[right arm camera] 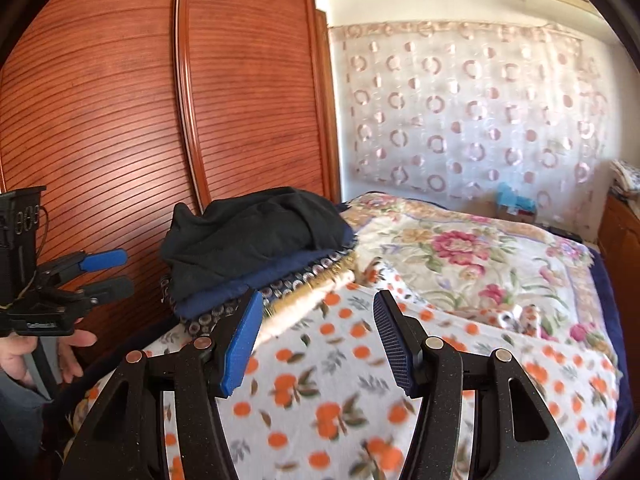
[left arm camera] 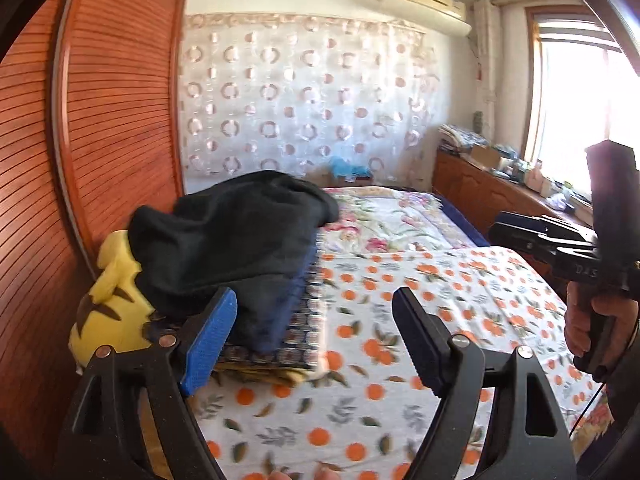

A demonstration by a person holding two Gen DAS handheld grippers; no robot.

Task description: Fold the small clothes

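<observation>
On the bed's left side, close to the wardrobe, sits a pile of folded clothes: a black garment lies rumpled on top, a navy piece under it, then a dark cloth with a pattern of small rings, and at the bottom a pale yellowish layer whose edge shows at the pile's near side. Just behind the pile, against the wardrobe, a yellow plush toy with dark markings leans partly hidden by the black garment. Beneath the pile is an orange-print sheet, white with oranges and leaves, and farther up the bed a floral quilt covers the mattress. Near the pile's front edge the left gripper stands with its jaws wide apart and nothing between them; its blue pad is just in front of the pile, though whether it touches the cloth cannot be told. Over the sheet, to the right of the pile, the right gripper has its jaws about half apart, also empty. Each gripper is held by a hand on a pistol-style handle. Beyond these, the reddish slatted wardrobe fills the left, a sheer curtain with circle motifs hangs behind the bed, an air conditioner is mounted above it, and a bright window stands over a low wooden cabinet cluttered with small things
</observation>
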